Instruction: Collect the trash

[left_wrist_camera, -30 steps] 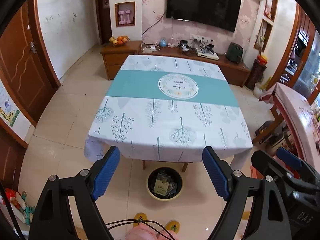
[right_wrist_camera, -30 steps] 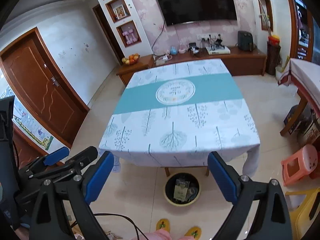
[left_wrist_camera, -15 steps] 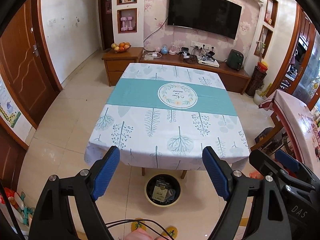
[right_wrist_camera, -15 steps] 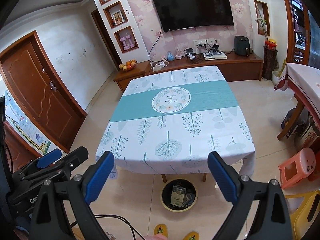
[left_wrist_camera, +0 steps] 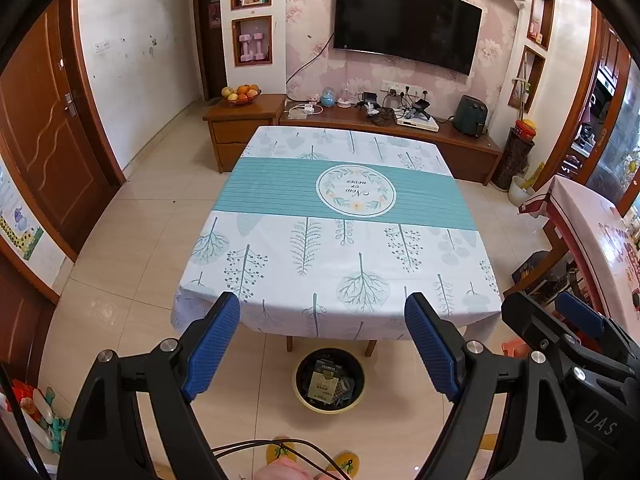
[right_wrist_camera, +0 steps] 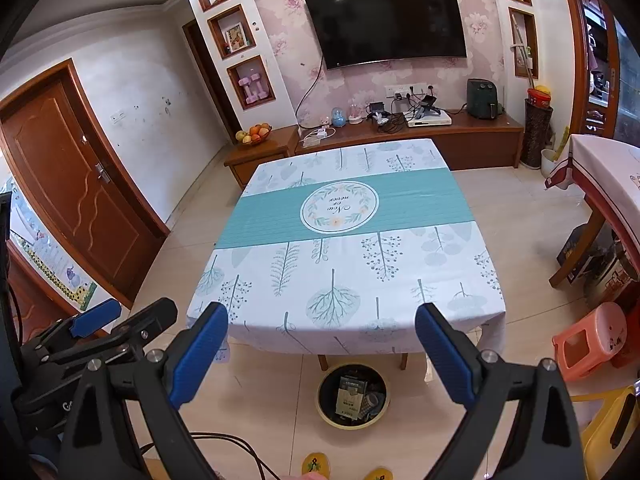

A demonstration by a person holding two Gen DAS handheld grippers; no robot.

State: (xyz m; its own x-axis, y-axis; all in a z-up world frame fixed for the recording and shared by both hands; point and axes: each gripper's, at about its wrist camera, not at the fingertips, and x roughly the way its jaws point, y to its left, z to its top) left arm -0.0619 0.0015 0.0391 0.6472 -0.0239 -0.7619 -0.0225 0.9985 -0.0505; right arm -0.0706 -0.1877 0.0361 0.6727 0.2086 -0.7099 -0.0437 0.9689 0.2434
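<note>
A round yellow-rimmed bin point(left_wrist_camera: 329, 380) point(right_wrist_camera: 353, 396) stands on the floor under the near edge of the table and holds several pieces of packaging. My left gripper point(left_wrist_camera: 322, 308) is open and empty, held high above the floor in front of the table. My right gripper point(right_wrist_camera: 322, 318) is open and empty beside it. The table point(left_wrist_camera: 340, 248) point(right_wrist_camera: 348, 264) has a white and teal cloth with nothing on it.
A wooden TV cabinet point(left_wrist_camera: 360, 128) with a fruit bowl and electronics stands behind the table. A second table point(right_wrist_camera: 608, 176) is at the right, with an orange stool point(right_wrist_camera: 588, 340) and a yellow chair point(right_wrist_camera: 612, 428) near it. A brown door point(right_wrist_camera: 76, 200) is at the left.
Both grippers have risen and pulled back a little, so the table and bin look smaller and lower in view. Both stay open.
</note>
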